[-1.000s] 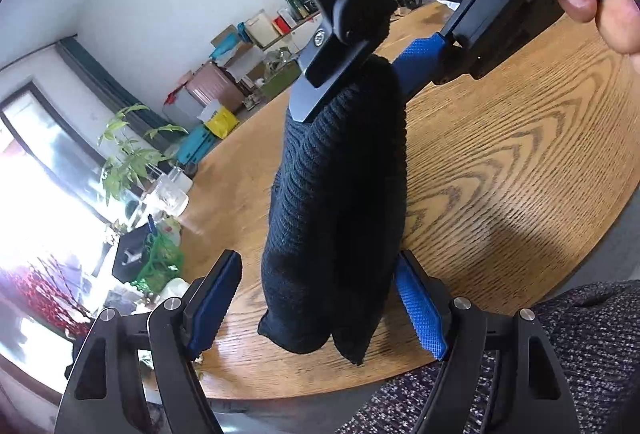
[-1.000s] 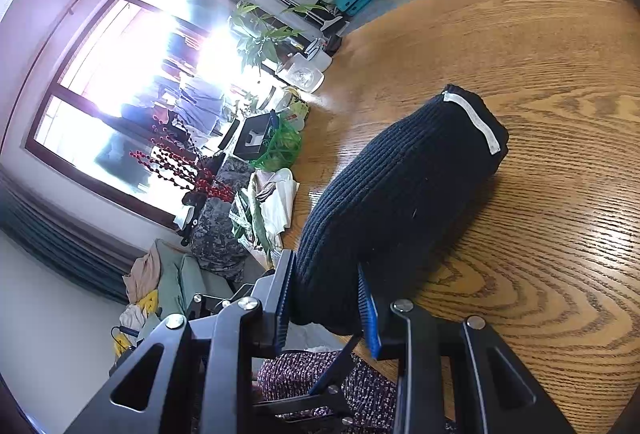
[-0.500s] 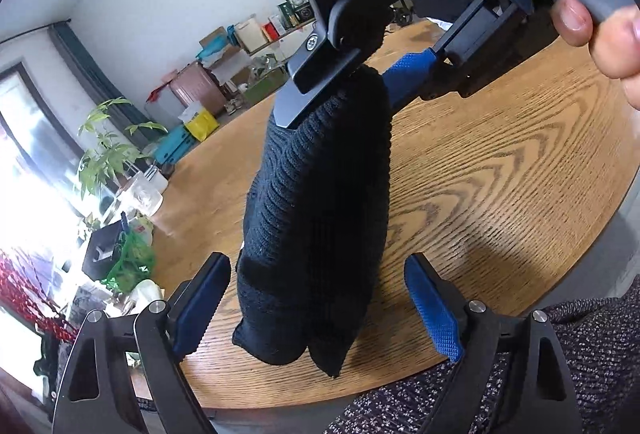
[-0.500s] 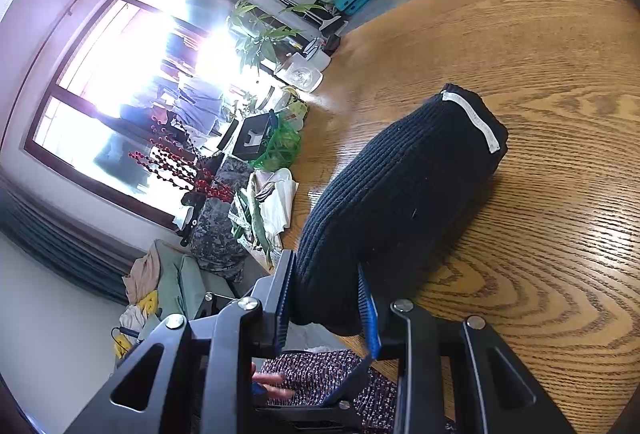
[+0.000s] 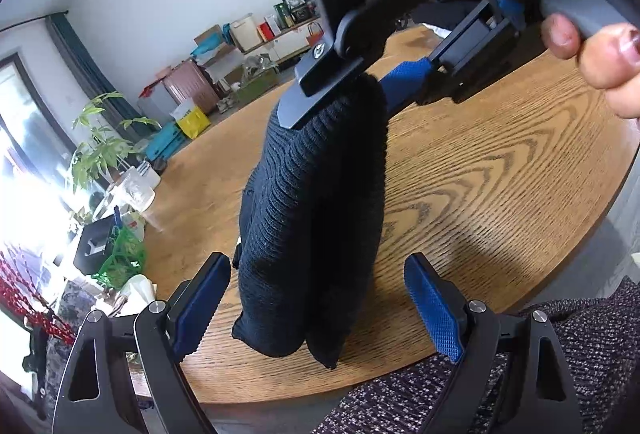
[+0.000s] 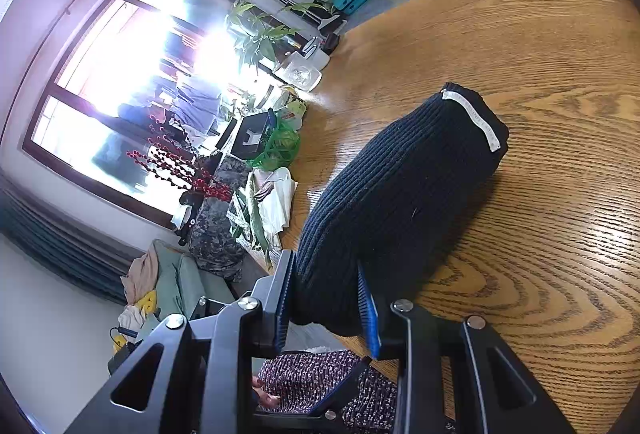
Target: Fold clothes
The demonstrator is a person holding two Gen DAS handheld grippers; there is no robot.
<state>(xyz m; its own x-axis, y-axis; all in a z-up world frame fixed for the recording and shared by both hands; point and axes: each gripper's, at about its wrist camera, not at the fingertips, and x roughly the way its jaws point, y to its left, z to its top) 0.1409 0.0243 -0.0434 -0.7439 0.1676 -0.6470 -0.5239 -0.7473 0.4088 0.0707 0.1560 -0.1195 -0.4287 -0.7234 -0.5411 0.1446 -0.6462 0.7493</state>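
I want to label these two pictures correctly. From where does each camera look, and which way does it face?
Left wrist: sits on the left gripper, faces forward and down across the wooden table; its open fingers flank the black knit garment; a hand shows.
Right wrist: sits on the right gripper, faces along the table toward the window; its fingers clamp the garment.
Shared: garment, table, potted plant.

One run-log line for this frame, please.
right gripper: shut on black knit garment | left gripper: open around it, not touching | garment partly on wooden table
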